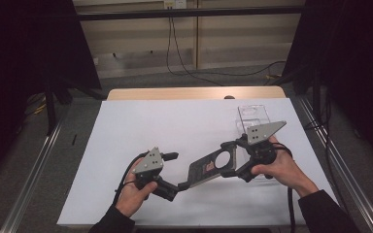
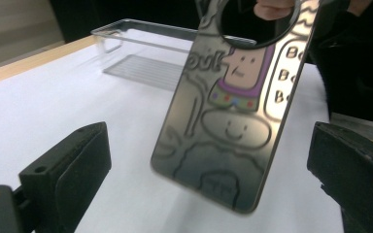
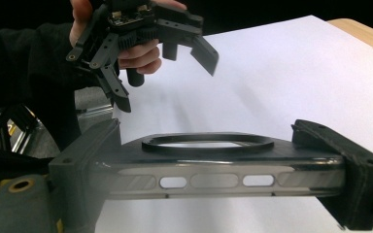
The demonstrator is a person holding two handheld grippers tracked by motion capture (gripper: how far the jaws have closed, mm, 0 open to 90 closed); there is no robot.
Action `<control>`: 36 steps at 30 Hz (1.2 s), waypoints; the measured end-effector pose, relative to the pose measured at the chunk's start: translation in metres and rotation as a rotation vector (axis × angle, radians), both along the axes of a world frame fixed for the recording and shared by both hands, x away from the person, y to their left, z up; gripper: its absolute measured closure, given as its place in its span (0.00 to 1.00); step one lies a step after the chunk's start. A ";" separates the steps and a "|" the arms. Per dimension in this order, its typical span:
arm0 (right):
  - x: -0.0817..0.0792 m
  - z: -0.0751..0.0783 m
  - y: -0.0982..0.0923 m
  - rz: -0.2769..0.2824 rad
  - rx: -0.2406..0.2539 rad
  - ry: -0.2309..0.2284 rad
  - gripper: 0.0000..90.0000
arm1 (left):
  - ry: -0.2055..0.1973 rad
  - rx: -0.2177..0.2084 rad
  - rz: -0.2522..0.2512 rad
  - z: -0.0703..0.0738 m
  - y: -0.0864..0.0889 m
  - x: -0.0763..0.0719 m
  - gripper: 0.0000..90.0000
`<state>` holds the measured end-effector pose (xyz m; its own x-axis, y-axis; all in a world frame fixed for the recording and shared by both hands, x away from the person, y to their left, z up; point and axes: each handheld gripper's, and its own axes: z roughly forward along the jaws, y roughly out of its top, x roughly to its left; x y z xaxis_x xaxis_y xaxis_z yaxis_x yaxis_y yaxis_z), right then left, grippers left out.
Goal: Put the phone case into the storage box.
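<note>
A dark phone case (image 1: pixel 205 171) with a round ring and cartoon drawings on its back (image 2: pixel 228 126) is held off the white sheet. My right gripper (image 1: pixel 229 159) is shut on its ring end, a jaw pressing each long edge (image 3: pixel 213 180). My left gripper (image 1: pixel 174 174) stands open at the lower left. In the left gripper view its jaws are spread wide to either side of the case's free end, which hangs just ahead without touching the pads (image 2: pixel 68 170). The right gripper view shows the left gripper (image 3: pixel 167 82) farther off, open, in a hand.
A clear plastic phone case (image 1: pixel 251 116) lies on the white sheet (image 1: pixel 150 126) at the back right, behind the right hand. The wooden table edge (image 1: pixel 175 93) runs along the far side. Metal rails flank the table and cables lie on the floor beyond.
</note>
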<state>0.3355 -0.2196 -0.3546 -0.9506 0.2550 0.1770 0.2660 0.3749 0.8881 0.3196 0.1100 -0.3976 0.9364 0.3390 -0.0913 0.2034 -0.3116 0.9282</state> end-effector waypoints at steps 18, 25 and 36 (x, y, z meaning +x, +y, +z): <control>0.001 0.006 -0.012 -0.107 -0.006 0.019 0.13 | -0.034 -0.042 0.340 -0.016 0.056 -0.004 0.02; 0.001 0.010 -0.019 -0.157 -0.014 0.020 0.13 | -0.064 -0.067 0.422 -0.022 0.078 -0.009 0.02; -0.003 0.020 -0.038 -0.239 0.000 0.009 0.13 | -0.095 -0.126 0.580 -0.025 0.106 -0.025 0.02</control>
<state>0.3326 -0.2578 -0.3342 -0.8614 0.4727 0.1857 0.3555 0.3002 0.8851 0.2950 0.2160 -0.4222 0.6079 0.7890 -0.0889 0.2215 -0.0610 0.9732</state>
